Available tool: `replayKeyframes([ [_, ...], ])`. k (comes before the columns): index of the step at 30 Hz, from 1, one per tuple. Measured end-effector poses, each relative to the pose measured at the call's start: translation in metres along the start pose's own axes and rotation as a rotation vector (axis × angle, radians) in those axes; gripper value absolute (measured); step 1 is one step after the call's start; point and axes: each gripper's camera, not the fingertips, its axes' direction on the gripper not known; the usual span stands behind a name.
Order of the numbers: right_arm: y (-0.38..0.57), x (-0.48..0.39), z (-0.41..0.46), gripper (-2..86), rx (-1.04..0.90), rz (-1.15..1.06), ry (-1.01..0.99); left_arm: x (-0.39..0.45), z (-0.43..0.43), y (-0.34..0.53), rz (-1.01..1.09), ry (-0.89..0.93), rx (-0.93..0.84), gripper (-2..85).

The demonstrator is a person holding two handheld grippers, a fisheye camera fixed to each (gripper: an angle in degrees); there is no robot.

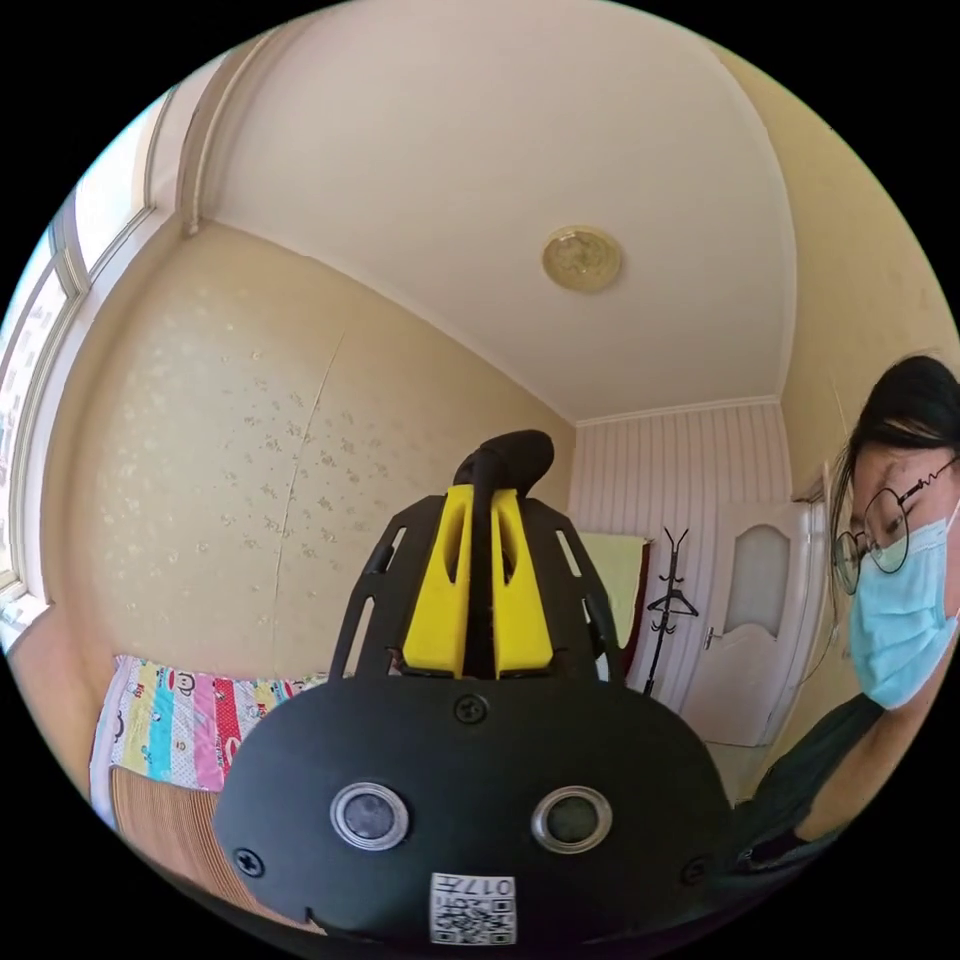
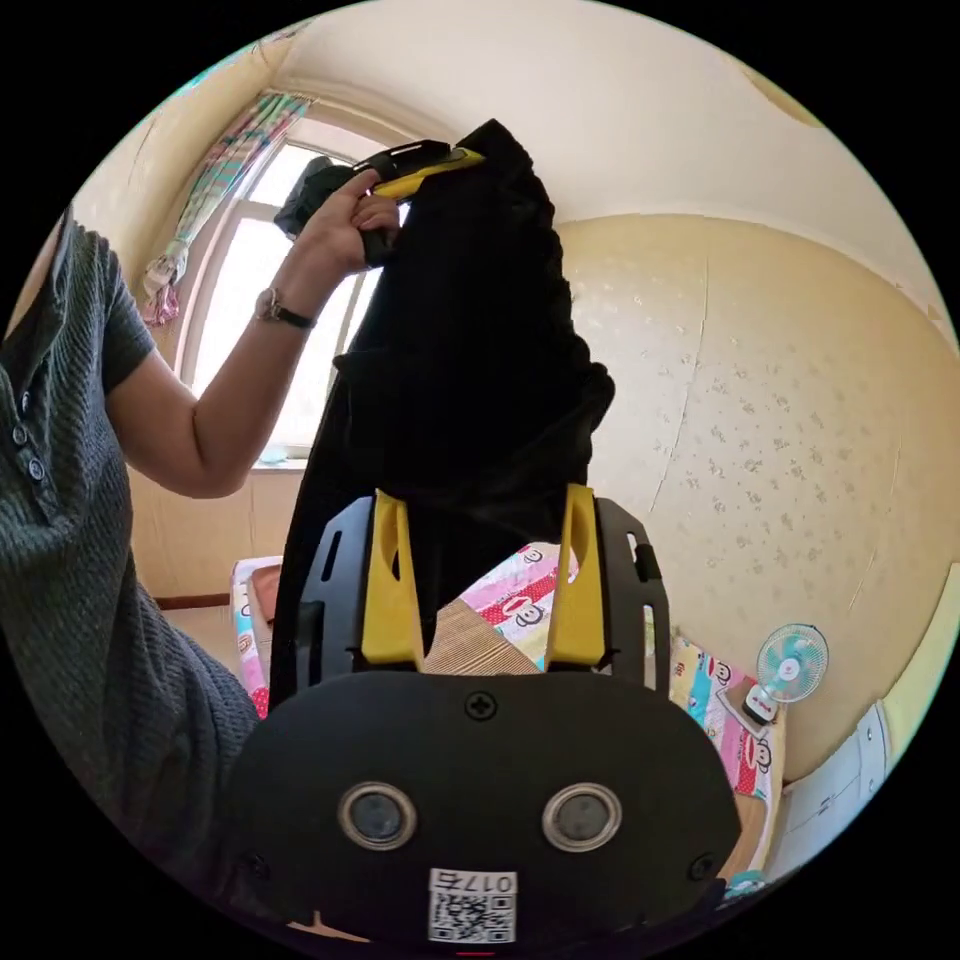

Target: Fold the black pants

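While lifted high, left gripper (image 2: pixel 440 165) clamping black pants (image 2: pixel 470 380).

Bright daylight floods in from the window (image 2: pixel 265 290) (blown-out glare there), fisheye bending the edges.

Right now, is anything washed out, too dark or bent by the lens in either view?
Right gripper view: the window is blown out, and the black pants read as a near-featureless dark mass. Left gripper view: evenly lit, the window is bright at the rim, and fisheye bends the wall edges.
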Motion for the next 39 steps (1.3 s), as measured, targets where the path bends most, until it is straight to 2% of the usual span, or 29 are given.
replayKeyframes([
  [4,-0.021,0.036,-0.006,17.9,0.087,0.086,-0.073,0.022,-0.02,0.002,0.013,0.005,0.01,0.4],
  [6,-0.023,0.067,-0.016,17.2,0.161,0.137,-0.189,0.021,-0.033,0.001,-0.003,0.039,0.021,0.4],
  [9,-0.016,0.081,-0.013,16.8,0.135,0.048,-0.35,0.017,-0.045,-0.002,-0.033,0.173,0.02,0.4],
  [13,0.005,0.063,0.006,18.3,0.084,0.141,-0.403,0.033,-0.047,-0.002,-0.03,0.235,0.004,0.4],
  [15,0.014,0.039,0.011,18.9,0.16,0.221,-0.484,0.043,-0.045,0.0,-0.01,0.253,-0.006,0.5],
  [19,-0.009,0.027,-0.009,17.7,0.326,0.209,-0.451,0.052,-0.045,-0.001,0.031,0.344,-0.01,0.6],
  [24,-0.061,0.087,-0.04,6.1,0.481,0.092,-0.651,0.024,-0.053,-0.011,0.016,0.478,0.005,1.0],
  [27,-0.089,0.12,-0.059,4.4,0.434,0.199,-0.493,-0.005,-0.063,-0.015,-0.005,0.417,-0.011,1.3],
  [31,-0.118,0.132,-0.076,4.0,0.32,0.265,-0.312,-0.021,-0.068,-0.001,0.303,0.111,-0.209,1.4],
  [32,-0.121,0.134,-0.08,4.1,0.277,0.301,-0.276,-0.031,-0.067,0.011,0.305,0.063,-0.26,1.3],
  [35,-0.11,0.129,-0.09,4.4,0.259,0.324,-0.259,-0.06,-0.073,0.047,0.176,0.087,-0.235,1.1],
  [39,-0.096,0.132,-0.125,4.8,0.362,0.319,-0.254,-0.097,-0.083,0.077,-0.086,0.084,-0.141,1.2],
])
